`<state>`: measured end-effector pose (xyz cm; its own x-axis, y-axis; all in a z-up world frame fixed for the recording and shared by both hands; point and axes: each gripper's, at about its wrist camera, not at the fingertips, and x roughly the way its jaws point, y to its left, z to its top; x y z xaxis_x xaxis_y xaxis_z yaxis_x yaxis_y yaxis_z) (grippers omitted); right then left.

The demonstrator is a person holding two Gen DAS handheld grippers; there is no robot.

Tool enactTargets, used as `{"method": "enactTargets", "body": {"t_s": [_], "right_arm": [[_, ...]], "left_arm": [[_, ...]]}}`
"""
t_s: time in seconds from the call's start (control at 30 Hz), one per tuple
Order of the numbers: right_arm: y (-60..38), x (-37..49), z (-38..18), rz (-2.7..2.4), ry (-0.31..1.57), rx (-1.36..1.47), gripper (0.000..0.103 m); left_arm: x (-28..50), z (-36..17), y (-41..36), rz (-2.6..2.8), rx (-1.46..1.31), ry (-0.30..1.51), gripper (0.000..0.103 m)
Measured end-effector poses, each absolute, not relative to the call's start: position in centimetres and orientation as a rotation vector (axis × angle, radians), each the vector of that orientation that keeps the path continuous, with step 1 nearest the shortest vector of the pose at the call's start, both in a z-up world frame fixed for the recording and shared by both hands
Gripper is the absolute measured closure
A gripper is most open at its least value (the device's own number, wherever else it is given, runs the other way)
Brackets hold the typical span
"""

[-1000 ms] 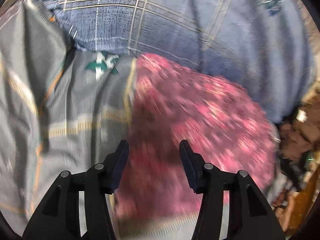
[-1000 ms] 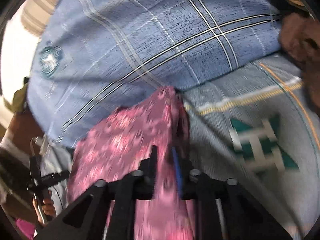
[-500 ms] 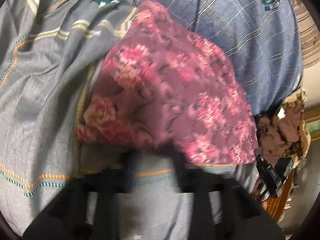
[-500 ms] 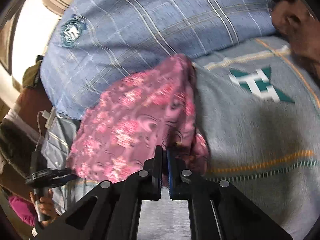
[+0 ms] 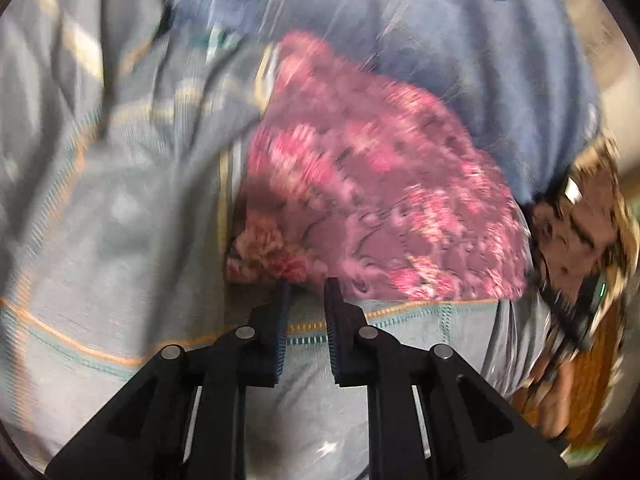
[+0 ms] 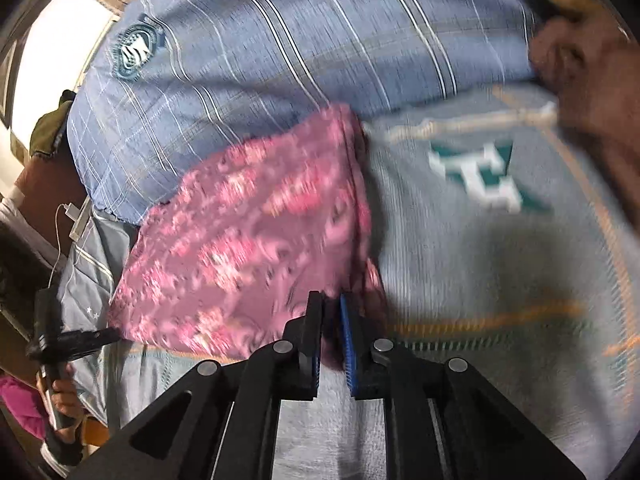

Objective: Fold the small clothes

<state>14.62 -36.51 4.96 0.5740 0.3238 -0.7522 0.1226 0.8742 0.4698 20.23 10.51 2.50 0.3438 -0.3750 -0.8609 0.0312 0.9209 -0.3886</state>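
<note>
Item: pink floral cloth [image 5: 380, 184], lying rumpled on a grey striped sheet [image 5: 120, 220], directly ahead of both claws, with its far corner against a blue checked pillow [image 5: 460, 48]. Left claw [image 5: 307, 282]: fingers close together with a narrow gap through which the sheet shows; tips at the near hem of the cloth; blur hides whether they pinch it. Right claw [image 6: 331, 300]: jaws narrow and opening, with a fold of the cloth's near right corner filling the gap between the pads. Left view only: brown patterned fabric [image 5: 580, 216] heaped to the right of the claw, just past the cloth's right edge. Right view only: teal and white emblem [image 6: 480, 176] on the sheet, ahead and right of the claw; round badge [image 6: 134, 50] on the pillow, far ahead and left; a white cable [image 6: 60, 232] at the left edge; below it a hand [image 6: 60, 396] gripping a black handle [image 6: 48, 320], well left of the claw. Both views are motion-blurred.
</note>
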Motion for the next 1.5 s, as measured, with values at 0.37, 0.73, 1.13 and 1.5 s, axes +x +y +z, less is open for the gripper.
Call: {"method": "enactTargets", "body": {"t_s": [0.37, 0.73, 1.13, 1.5], "right_arm": [[-36.9, 29.1, 4.5, 0.053, 0.953, 0.558, 0.054], [-36.9, 35.3, 0.1, -0.009, 1.065, 0.528, 0.061], [-39.5, 33.7, 2.2, -0.012, 0.879, 0.572, 0.098], [-36.5, 31.7, 5.0, -0.027, 0.832, 0.551, 0.082]], "left_arm": [[35.5, 4.1, 11.8, -0.102, -0.22, 1.163, 0.034], [42.1, -1.7, 11.0, -0.138, -0.348, 1.256, 0.041], [43.0, 0.1, 11.0, -0.029, -0.241, 1.104, 0.102], [40.2, 2.3, 13.7, -0.106, -0.302, 1.079, 0.1]]}}
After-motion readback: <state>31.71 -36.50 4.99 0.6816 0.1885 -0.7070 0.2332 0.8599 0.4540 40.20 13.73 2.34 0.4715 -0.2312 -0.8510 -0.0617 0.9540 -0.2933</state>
